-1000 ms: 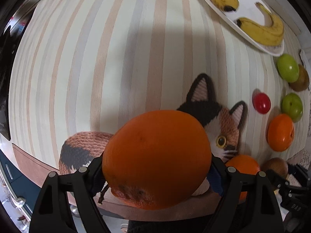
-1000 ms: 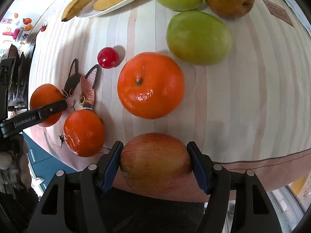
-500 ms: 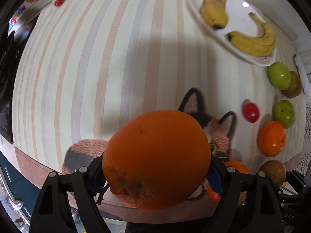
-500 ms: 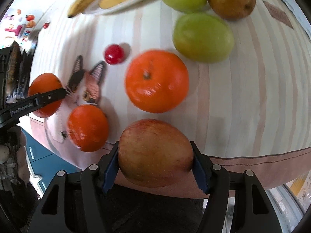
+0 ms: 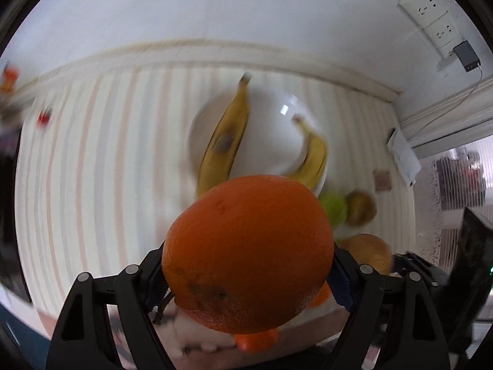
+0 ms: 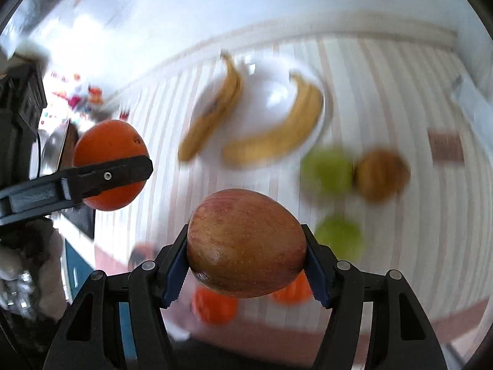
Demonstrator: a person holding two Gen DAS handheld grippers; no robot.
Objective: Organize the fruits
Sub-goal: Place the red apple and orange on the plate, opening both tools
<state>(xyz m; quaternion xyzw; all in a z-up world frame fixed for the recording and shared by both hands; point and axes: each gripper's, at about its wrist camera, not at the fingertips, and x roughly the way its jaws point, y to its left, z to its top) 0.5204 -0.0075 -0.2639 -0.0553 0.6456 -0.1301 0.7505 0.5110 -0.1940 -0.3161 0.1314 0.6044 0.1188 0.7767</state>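
Note:
My left gripper (image 5: 246,274) is shut on a large orange (image 5: 248,252) and holds it in the air above the striped tablecloth; the same orange (image 6: 109,166) and gripper show at the left of the right wrist view. My right gripper (image 6: 246,262) is shut on a red-yellow apple (image 6: 246,242), also lifted. Beyond both lies a white plate (image 5: 271,141) with two bananas (image 5: 226,141); the plate also shows in the right wrist view (image 6: 268,98). The views are motion-blurred.
On the cloth to the right lie two green apples (image 6: 326,169), (image 6: 339,237) and a brown pear (image 6: 382,175). Two oranges (image 6: 215,306) sit near the front edge. A small red thing (image 5: 43,117) lies far left. Wall sockets (image 5: 431,15) stand at the back right.
Both grippers have lifted and tilted up with their fruit, so the views now look across the table to the plate and the wall.

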